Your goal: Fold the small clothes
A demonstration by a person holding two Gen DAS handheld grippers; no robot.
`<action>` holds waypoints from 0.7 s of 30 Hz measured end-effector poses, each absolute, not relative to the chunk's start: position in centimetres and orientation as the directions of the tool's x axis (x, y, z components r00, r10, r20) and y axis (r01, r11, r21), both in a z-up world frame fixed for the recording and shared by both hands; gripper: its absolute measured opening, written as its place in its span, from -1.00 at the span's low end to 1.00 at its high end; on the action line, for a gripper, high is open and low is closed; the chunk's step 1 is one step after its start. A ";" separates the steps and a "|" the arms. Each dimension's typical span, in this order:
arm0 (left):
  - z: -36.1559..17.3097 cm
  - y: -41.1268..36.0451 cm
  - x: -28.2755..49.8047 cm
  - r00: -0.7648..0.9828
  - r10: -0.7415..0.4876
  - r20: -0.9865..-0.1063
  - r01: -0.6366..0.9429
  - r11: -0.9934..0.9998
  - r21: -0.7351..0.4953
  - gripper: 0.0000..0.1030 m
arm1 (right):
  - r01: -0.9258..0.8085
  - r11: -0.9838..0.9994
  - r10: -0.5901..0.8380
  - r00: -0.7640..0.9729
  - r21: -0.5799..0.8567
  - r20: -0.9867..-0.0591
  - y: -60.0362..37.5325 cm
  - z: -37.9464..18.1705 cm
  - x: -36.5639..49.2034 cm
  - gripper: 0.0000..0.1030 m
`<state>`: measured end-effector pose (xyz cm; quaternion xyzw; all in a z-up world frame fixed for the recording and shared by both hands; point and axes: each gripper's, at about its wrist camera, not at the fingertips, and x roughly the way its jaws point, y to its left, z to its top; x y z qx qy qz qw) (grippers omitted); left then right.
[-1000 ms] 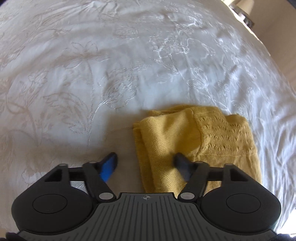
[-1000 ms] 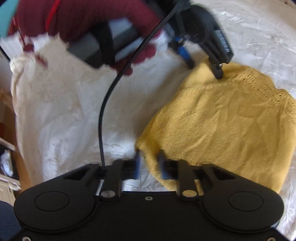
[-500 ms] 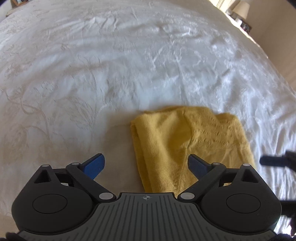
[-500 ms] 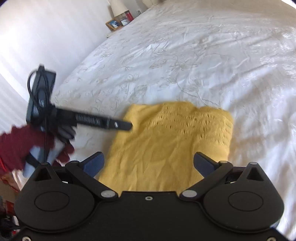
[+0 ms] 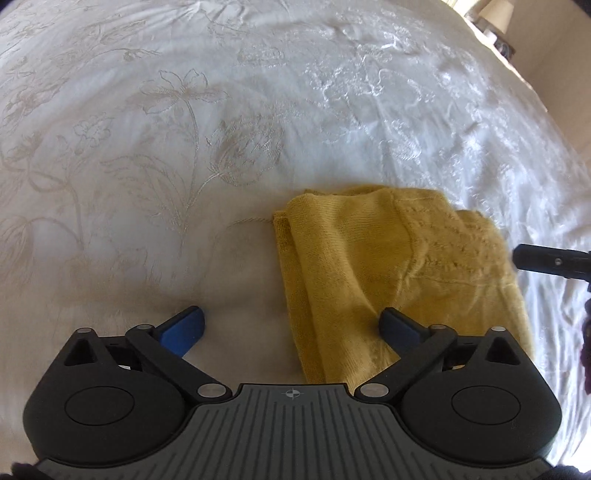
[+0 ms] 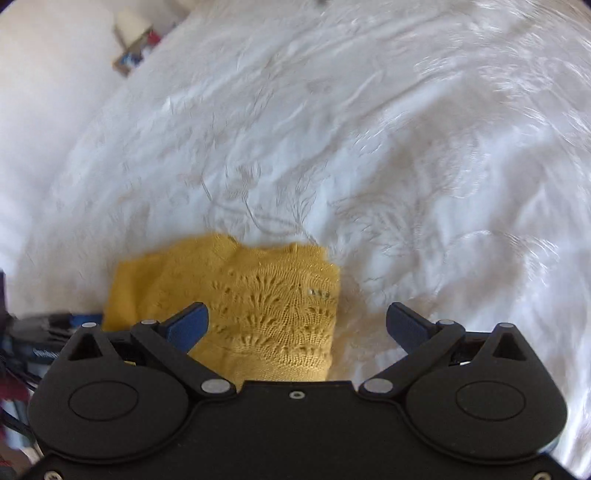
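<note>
Knitwear, mustard yellow: the folded garment point(image 5: 388, 280) lies flat on the white embroidered bedspread point(image 5: 184, 129), right of centre in the lower half of your left wrist view and lower left of centre in your right wrist view point(image 6: 251, 302), where its lace-patterned panel faces up. Your left gripper point(image 5: 291, 325) has just been opening and now stands spread wide, released; one blue pad point(image 5: 183, 328) sits over bare bedspread, the other over the garment's near edge, neither pressing. Your right gripper point(image 6: 297, 325) has likewise just been opening and is released, its left pad over the knit, its right pad over the bedspread. At the right edge of your left wrist view, a black finger of the right gripper shows. A lamp point(image 5: 496, 14) stands at the upper right.
</note>
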<state>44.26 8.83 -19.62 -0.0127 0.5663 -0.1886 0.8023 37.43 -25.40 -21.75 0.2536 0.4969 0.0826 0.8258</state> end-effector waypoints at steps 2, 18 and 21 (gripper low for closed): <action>-19.1 9.4 43.3 0.286 -0.345 -0.894 0.269 0.924 -0.270 1.00 | 0.116 0.840 0.414 0.496 0.531 -0.763 -26.0 -21.4 36.0 0.99; -21.7 7.5 42.6 0.212 -0.441 -0.872 0.267 0.885 -0.382 1.00 | 0.110 0.700 0.622 0.392 0.706 -0.678 -24.3 -25.8 37.1 1.00; -21.9 6.8 43.7 0.210 -0.444 -0.871 0.299 0.877 -0.375 1.00 | 0.123 0.661 0.651 0.397 0.741 -0.647 -24.3 -26.7 38.6 1.00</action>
